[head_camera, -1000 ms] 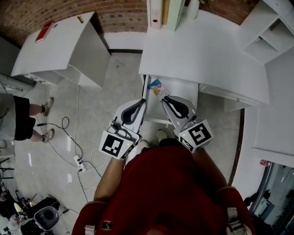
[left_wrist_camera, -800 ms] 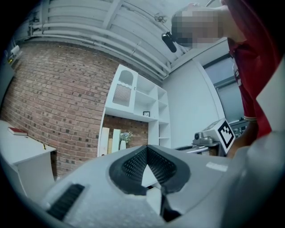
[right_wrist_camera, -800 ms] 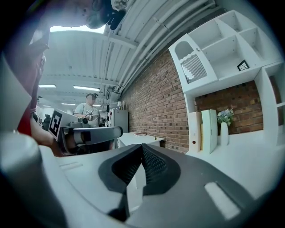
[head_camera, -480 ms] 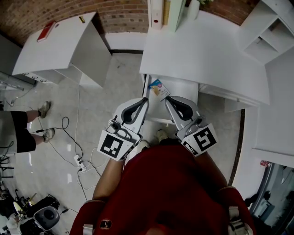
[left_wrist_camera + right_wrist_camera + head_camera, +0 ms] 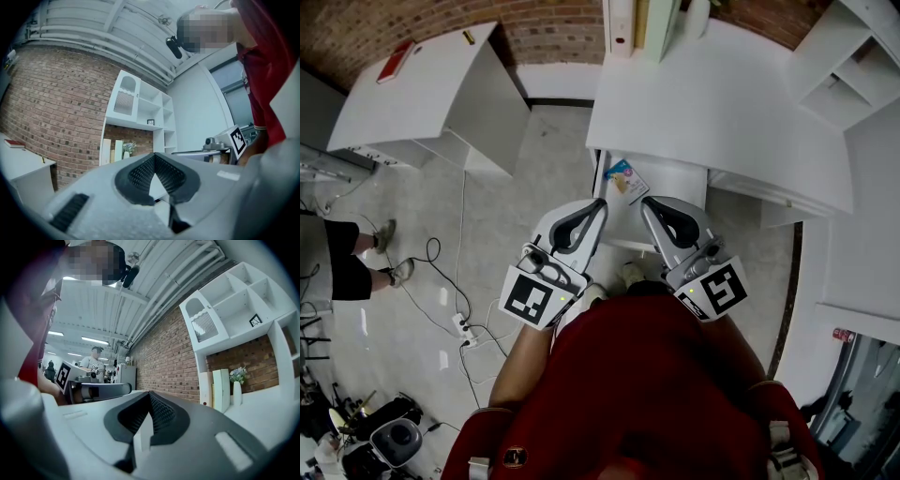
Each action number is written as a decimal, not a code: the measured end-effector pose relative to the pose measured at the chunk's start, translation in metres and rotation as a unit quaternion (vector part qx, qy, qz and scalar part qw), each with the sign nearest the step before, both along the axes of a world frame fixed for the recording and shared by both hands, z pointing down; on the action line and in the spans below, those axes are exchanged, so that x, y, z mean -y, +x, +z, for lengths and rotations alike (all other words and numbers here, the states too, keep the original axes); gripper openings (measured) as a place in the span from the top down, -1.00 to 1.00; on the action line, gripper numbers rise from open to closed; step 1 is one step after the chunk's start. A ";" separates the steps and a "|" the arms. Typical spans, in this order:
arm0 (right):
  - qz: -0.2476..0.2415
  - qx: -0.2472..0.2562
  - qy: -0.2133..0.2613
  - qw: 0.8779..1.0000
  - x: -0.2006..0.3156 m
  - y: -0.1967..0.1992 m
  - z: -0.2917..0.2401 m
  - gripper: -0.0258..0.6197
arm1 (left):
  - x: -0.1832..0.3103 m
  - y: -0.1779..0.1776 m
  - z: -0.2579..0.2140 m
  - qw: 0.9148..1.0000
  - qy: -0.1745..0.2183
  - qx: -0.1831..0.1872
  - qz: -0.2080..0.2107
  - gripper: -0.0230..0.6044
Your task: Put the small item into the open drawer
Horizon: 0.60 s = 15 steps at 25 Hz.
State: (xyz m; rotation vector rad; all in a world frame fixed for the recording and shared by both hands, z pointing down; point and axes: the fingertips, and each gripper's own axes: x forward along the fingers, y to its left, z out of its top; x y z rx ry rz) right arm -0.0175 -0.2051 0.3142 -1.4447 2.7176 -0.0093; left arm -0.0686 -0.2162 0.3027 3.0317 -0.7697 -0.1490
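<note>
A: Where's the small blue-and-pink flat packet (image 5: 624, 177)?
B: In the open white drawer (image 5: 680, 187), far-left corner. The drawer sticks out from under the white desk top (image 5: 722, 103).
A: Tools?
B: Left gripper (image 5: 598, 203) and right gripper (image 5: 647, 202) are both clenched on nothing, side by side over the drawer's near edge, clear of the packet.
</note>
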 end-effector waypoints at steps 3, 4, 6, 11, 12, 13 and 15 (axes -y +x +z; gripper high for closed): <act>-0.001 -0.002 0.000 1.000 0.000 0.000 0.000 0.89 | 0.000 0.001 -0.001 1.000 0.000 0.001 -0.001 0.90; -0.002 -0.003 0.000 1.000 -0.001 0.000 0.000 0.89 | 0.000 0.001 0.000 1.000 0.000 0.001 -0.001 0.90; -0.003 -0.005 0.001 1.000 -0.001 -0.001 0.000 0.89 | 0.000 0.001 0.000 1.000 -0.001 0.002 -0.001 0.90; -0.005 -0.008 0.002 1.000 -0.001 -0.001 0.000 0.89 | 0.000 0.001 0.004 1.000 0.000 0.006 0.001 0.90; -0.005 -0.008 0.001 1.000 0.000 0.000 0.001 0.89 | 0.001 0.002 0.003 1.000 -0.001 0.005 0.000 0.90; -0.005 -0.008 0.000 1.000 0.000 0.000 0.001 0.89 | 0.001 0.002 0.002 1.000 -0.002 0.003 0.000 0.90; -0.004 -0.009 -0.001 1.000 0.000 0.000 0.002 0.89 | 0.001 0.001 0.003 1.000 -0.004 0.003 -0.001 0.90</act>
